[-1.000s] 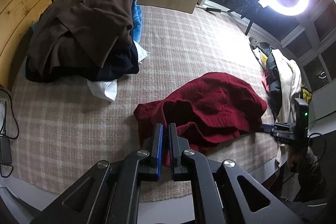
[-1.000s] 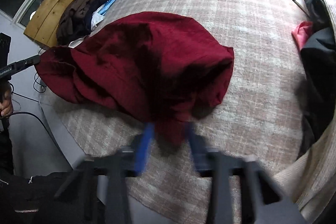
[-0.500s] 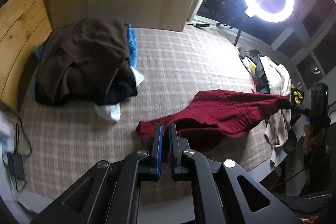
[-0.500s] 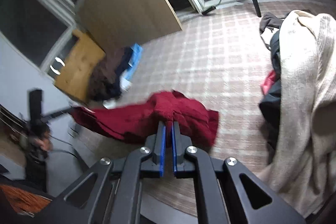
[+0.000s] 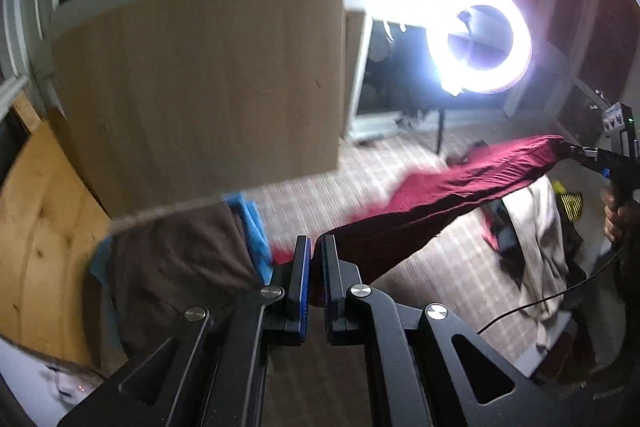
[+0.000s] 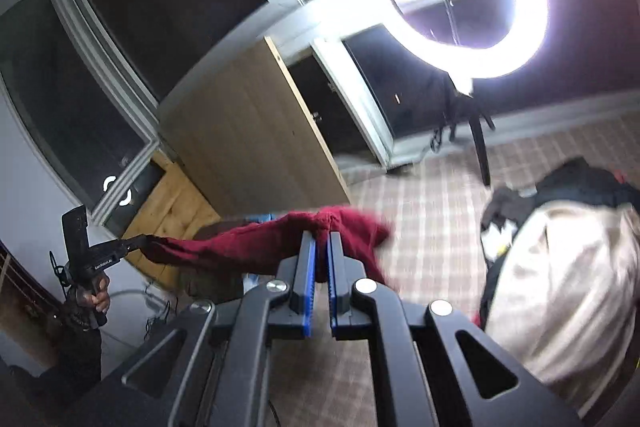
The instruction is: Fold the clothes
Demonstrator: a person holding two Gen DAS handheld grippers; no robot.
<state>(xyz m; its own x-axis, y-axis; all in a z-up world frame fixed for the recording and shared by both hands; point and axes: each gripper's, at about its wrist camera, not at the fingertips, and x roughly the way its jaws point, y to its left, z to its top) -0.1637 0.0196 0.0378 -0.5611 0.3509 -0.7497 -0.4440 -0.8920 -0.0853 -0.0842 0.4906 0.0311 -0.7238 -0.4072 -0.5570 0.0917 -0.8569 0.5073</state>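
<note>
- The plaid bedspread [image 5: 448, 267] lies below as the work surface; nothing red rests on it that I can see.
- The dark red garment [image 5: 472, 183] hangs in the air above it, stretched between my two grippers. I judge this hold is meant to spread the cloth flat for a fold.
- A brown-topped pile of clothes [image 5: 180, 259] sits at the left of the bed, a beige-topped heap [image 6: 568, 283] at the right, both clear of the span.
- The garment looks taut along its upper edge and sags below, creased, one end bunched.
- My left gripper [image 5: 314, 267] is clamped narrow on one end.
- My right gripper [image 6: 322, 263] is pinched on the other end, cloth between its blue pads.
</note>
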